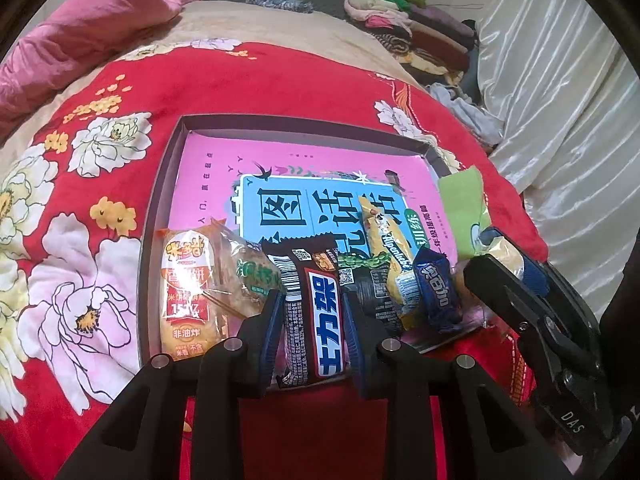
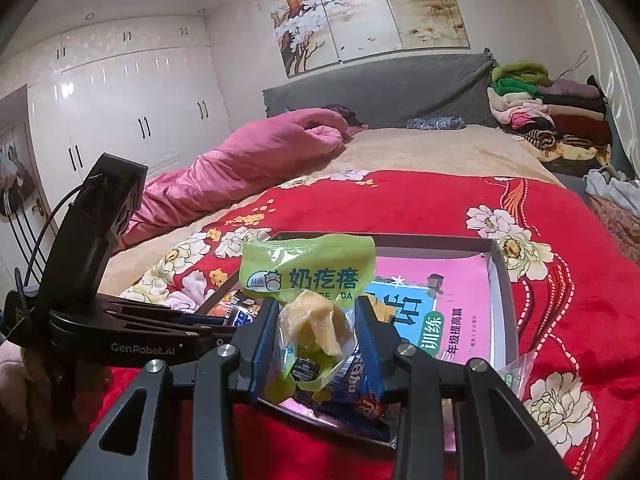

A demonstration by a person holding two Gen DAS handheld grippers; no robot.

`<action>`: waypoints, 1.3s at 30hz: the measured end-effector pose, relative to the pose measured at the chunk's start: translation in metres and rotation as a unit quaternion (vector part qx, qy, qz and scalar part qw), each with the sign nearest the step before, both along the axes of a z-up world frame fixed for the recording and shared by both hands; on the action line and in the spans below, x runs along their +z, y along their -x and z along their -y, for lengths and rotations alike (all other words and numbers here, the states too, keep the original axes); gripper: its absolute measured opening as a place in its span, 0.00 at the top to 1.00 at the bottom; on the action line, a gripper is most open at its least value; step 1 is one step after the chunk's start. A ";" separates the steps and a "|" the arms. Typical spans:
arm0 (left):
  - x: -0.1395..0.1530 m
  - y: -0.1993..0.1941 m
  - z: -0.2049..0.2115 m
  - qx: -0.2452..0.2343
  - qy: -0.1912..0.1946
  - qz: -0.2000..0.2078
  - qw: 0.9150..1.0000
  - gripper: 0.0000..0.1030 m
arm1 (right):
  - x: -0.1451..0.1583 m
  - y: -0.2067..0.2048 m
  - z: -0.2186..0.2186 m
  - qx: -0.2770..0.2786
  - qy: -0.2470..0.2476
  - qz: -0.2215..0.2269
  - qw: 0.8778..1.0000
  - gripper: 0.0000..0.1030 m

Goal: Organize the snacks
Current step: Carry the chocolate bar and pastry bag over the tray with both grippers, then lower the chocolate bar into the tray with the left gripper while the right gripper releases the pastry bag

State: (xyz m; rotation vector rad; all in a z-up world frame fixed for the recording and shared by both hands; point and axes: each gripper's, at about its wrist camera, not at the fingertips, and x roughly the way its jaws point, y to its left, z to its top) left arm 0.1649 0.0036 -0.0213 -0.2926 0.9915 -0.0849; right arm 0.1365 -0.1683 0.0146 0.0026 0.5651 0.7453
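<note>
Left claw (image 1: 310, 316) clamped on brown chocolate bar (image 1: 314, 312) at near edge of tray (image 1: 160, 184) on bed. Right claw (image 2: 316, 334) pinching green snack bag (image 2: 308, 276) above tray's near-right corner.

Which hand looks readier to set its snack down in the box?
Probably the left: the left gripper holds the chocolate bar low among the snacks in the box. The right gripper holds its green milk-snack packet higher.

Left wrist cam: close, steep look down on shallow box (image 1: 168, 184) from its near edge, right wrist cam: low, near-level, facing headboard (image 2: 380, 84), both share box w/ pink book (image 1: 208, 184), red floral blanket (image 1: 280, 80)
</note>
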 end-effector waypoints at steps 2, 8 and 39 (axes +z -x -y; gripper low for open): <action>-0.001 -0.001 0.000 0.000 0.000 0.000 1.000 0.70 | -0.001 -0.001 -0.002 0.000 0.003 0.001 1.000 0.62; -0.002 -0.002 0.000 -0.001 0.000 -0.001 1.000 0.71 | -0.005 -0.004 -0.007 0.002 0.011 -0.001 1.000 0.62; -0.008 0.004 0.007 -0.015 -0.006 -0.007 1.000 0.71 | -0.013 0.001 -0.016 0.012 0.038 -0.004 0.999 0.62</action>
